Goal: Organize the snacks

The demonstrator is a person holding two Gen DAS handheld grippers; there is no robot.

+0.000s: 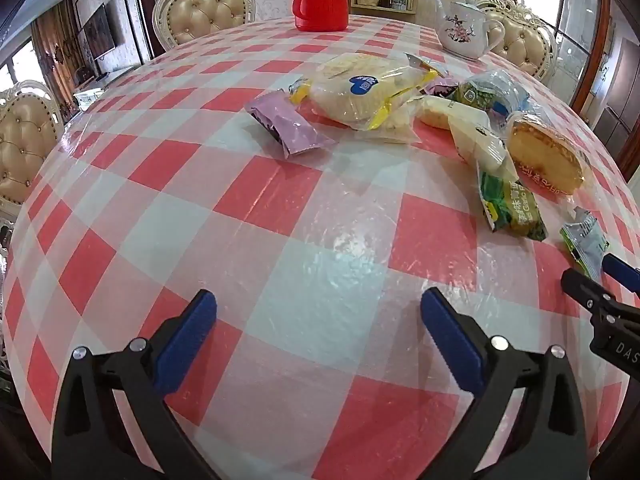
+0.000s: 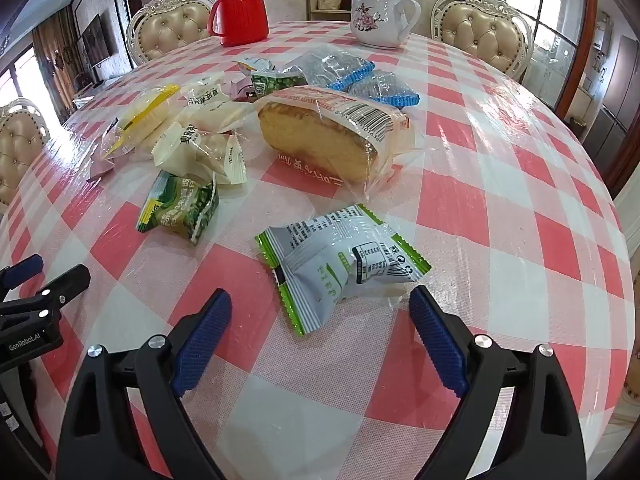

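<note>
I have both grippers tilted down over the bench (image 1: 280,208), which wears a red-and-white checked cloth under clear film. My left gripper (image 1: 319,308) has its fingers (image 1: 188,336) spread wide with nothing but bare cloth between them. My right gripper (image 2: 320,312) also has its fingers (image 2: 438,344) wide apart; the grey-and-green snack packet (image 2: 344,260) lies just ahead of them at the centre of the right wrist frame, not touched by either pad.

The rest of the snacks sit in a loose heap further up that frame: a wrapped sponge cake (image 2: 324,136) in the middle, a green pea packet (image 2: 180,208) to its lower left, cream-coloured wrapped cakes (image 2: 200,148) beside that, a yellow-edged bread bag (image 2: 140,124) at the left, and blue-edged clear packets (image 2: 348,72) behind the sponge cake. In the left wrist frame a purple packet (image 1: 286,128) lies apart at the left edge of the heap.

At the far side of the bench stand a red flask (image 2: 240,8) and a white flowered teapot (image 2: 380,16). Padded chairs (image 2: 480,28) ring the bench.
</note>
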